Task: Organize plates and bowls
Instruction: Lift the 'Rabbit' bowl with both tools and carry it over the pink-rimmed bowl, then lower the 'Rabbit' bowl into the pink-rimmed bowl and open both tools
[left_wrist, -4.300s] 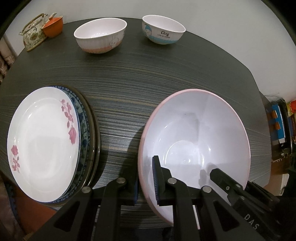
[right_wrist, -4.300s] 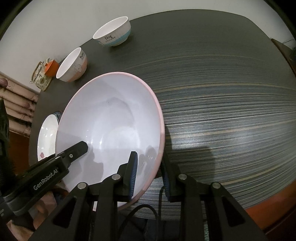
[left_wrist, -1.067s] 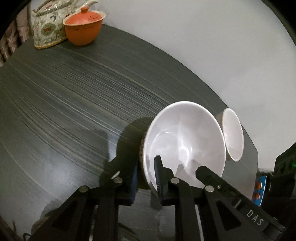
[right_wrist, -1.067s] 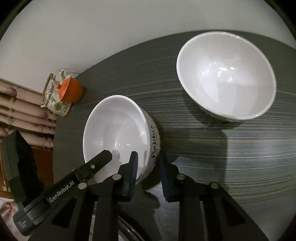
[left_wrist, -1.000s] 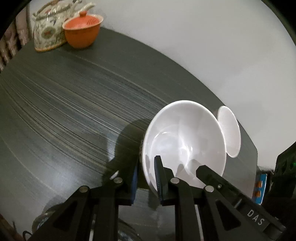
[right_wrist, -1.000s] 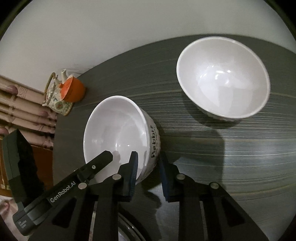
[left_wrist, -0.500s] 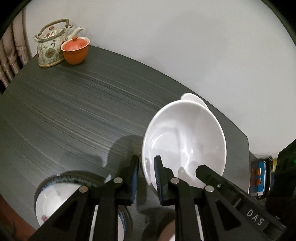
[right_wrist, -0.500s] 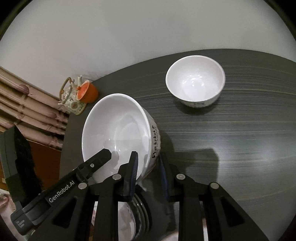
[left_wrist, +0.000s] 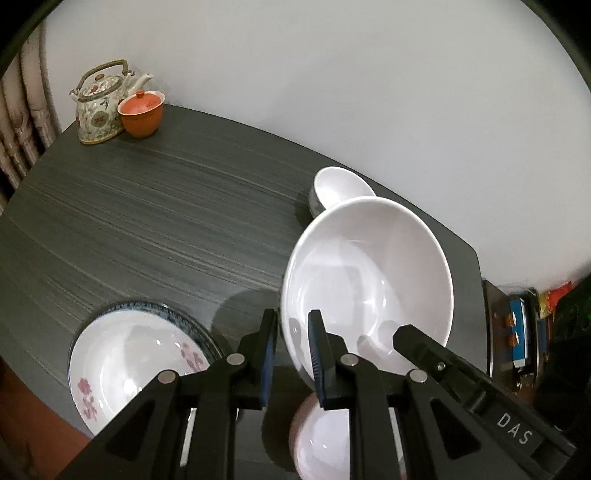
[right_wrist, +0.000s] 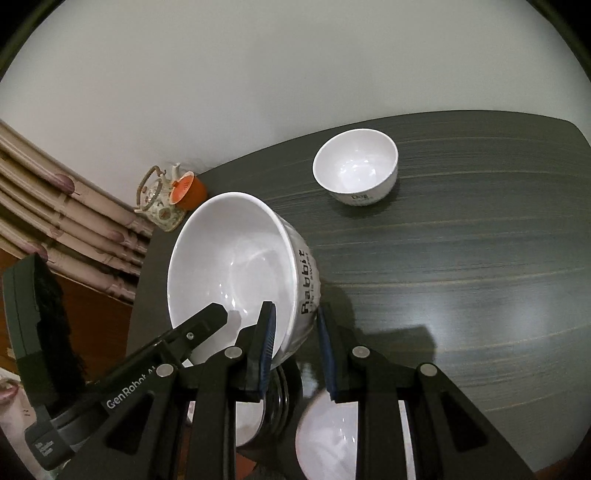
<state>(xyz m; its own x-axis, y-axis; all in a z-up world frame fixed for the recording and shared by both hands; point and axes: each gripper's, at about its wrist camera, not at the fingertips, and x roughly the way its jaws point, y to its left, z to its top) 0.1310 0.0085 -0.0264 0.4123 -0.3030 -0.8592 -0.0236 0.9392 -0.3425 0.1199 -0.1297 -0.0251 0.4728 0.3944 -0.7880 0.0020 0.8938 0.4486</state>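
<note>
Both grippers hold one white bowl (left_wrist: 369, 280) marked "Rabbit" (right_wrist: 236, 266) in the air above the dark table. My left gripper (left_wrist: 291, 354) is shut on its left rim. On the opposite rim my right gripper (right_wrist: 295, 350) is shut too. A second white bowl (right_wrist: 356, 171) marked "Dog" stands on the table further back; in the left wrist view only the top of that bowl (left_wrist: 341, 186) shows behind the held one. Below the grippers lies the big pink-rimmed bowl (left_wrist: 321, 443), partly hidden. The stack of plates (left_wrist: 125, 354) with a flowered one on top lies at the left.
A patterned teapot (left_wrist: 99, 110) and an orange lidded cup (left_wrist: 142, 112) stand at the table's far left corner, by the white wall. A curtain (right_wrist: 66, 206) hangs left of the table (right_wrist: 480, 258). Shelves with coloured items (left_wrist: 517, 332) show past the table's right edge.
Both grippers have risen and pulled back with the Rabbit bowl lifted off the table. The Dog bowl and teapot look farther away; the plates and the pink-rimmed bowl have come into view below.
</note>
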